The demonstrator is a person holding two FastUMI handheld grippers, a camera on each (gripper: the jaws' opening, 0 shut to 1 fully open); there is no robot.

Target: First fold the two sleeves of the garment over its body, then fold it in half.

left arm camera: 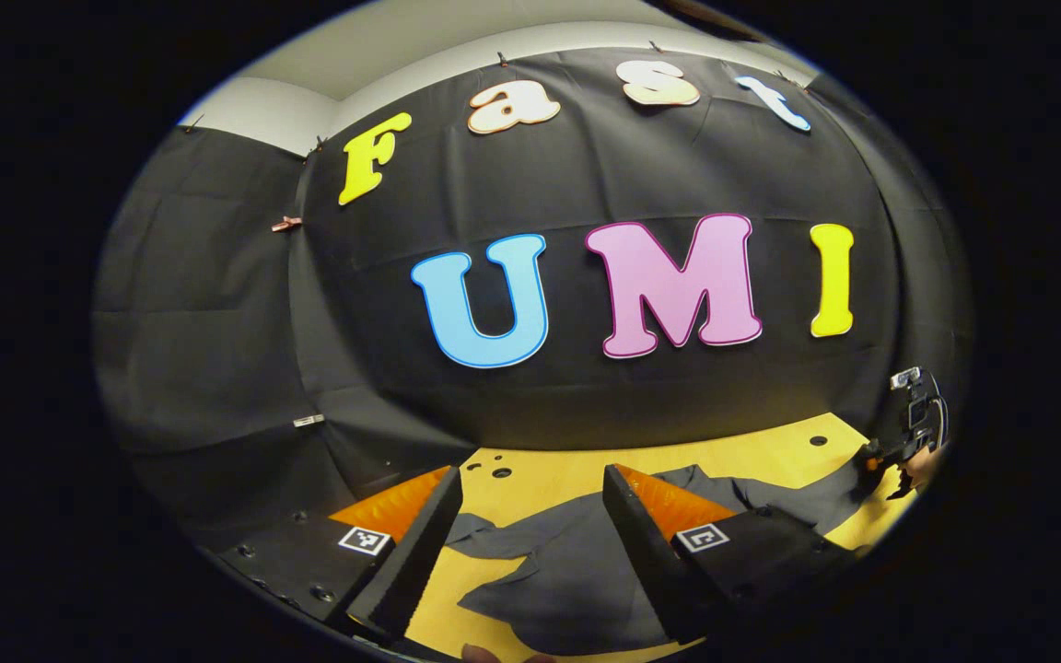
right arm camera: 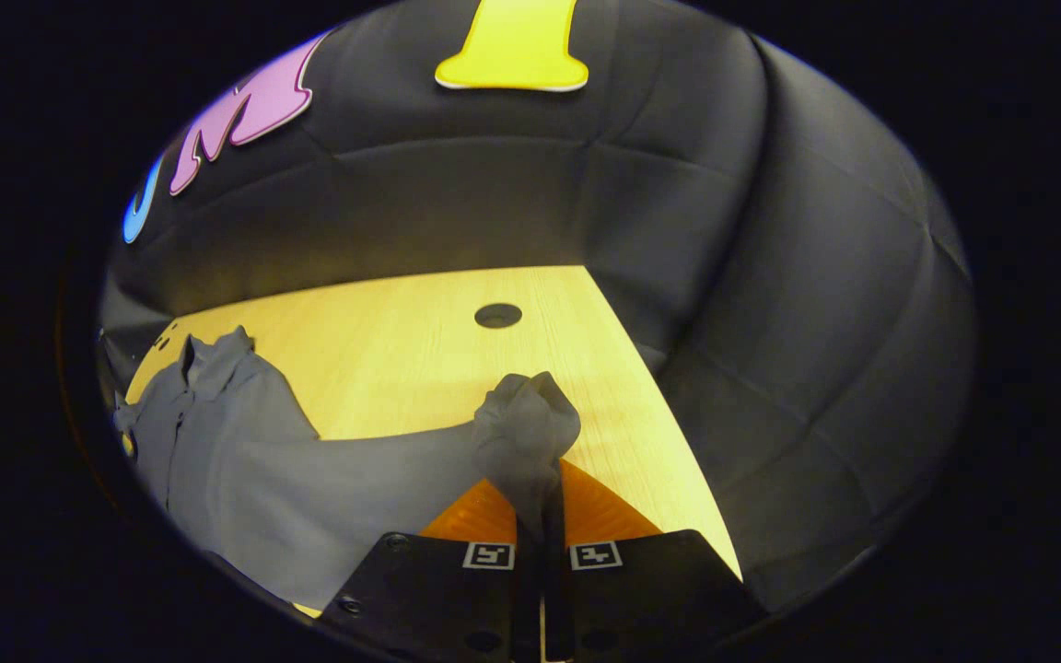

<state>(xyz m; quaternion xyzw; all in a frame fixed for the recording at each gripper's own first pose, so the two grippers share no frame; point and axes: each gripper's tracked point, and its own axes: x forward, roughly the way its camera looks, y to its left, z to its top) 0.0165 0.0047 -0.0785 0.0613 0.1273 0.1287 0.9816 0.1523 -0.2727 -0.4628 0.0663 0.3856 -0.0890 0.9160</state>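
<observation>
A dark grey garment (left arm camera: 577, 571) lies spread on the yellow wooden table (left arm camera: 567, 470). My left gripper (left arm camera: 530, 525) hangs open just above its near part, with cloth showing between the fingers but not pinched. In the right gripper view the garment's body (right arm camera: 245, 460) stretches off to the left, collar (right arm camera: 208, 354) at the far end. My right gripper (right arm camera: 540, 516) is shut on the end of one sleeve (right arm camera: 526, 428), which bunches up above the fingertips. In the left gripper view that right gripper (left arm camera: 908, 442) and a hand show far off at the right edge, at the sleeve's end.
The table (right arm camera: 420, 322) has a round hole (right arm camera: 498, 316) in it beyond the sleeve and small holes (left arm camera: 498, 471) near its back edge. Black cloth walls close off the back and both sides. Bare wood lies past the sleeve toward the back wall.
</observation>
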